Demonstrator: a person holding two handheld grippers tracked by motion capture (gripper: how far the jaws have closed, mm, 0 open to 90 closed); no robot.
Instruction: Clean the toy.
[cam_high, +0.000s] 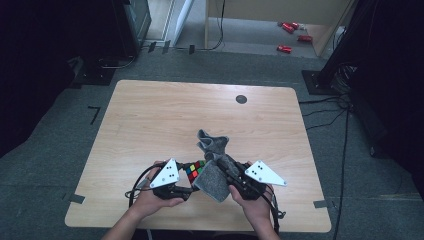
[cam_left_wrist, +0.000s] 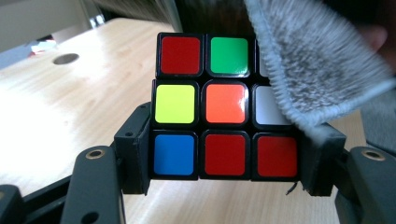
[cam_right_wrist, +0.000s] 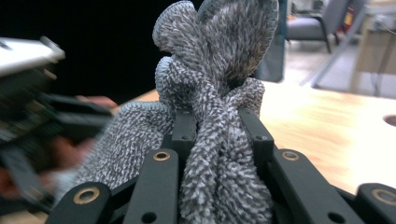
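Your high view looks forward and down from above your side of the table (cam_high: 150, 120), taking in the whole top. Each gripper view sits very close behind its own jaws. The left gripper view faces the cube (cam_left_wrist: 224, 107); the right gripper view faces the grey cloth (cam_right_wrist: 219, 140), which all three views share.

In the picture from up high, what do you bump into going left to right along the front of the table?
Left tongs → Rubik's cube → grey cloth → right tongs.
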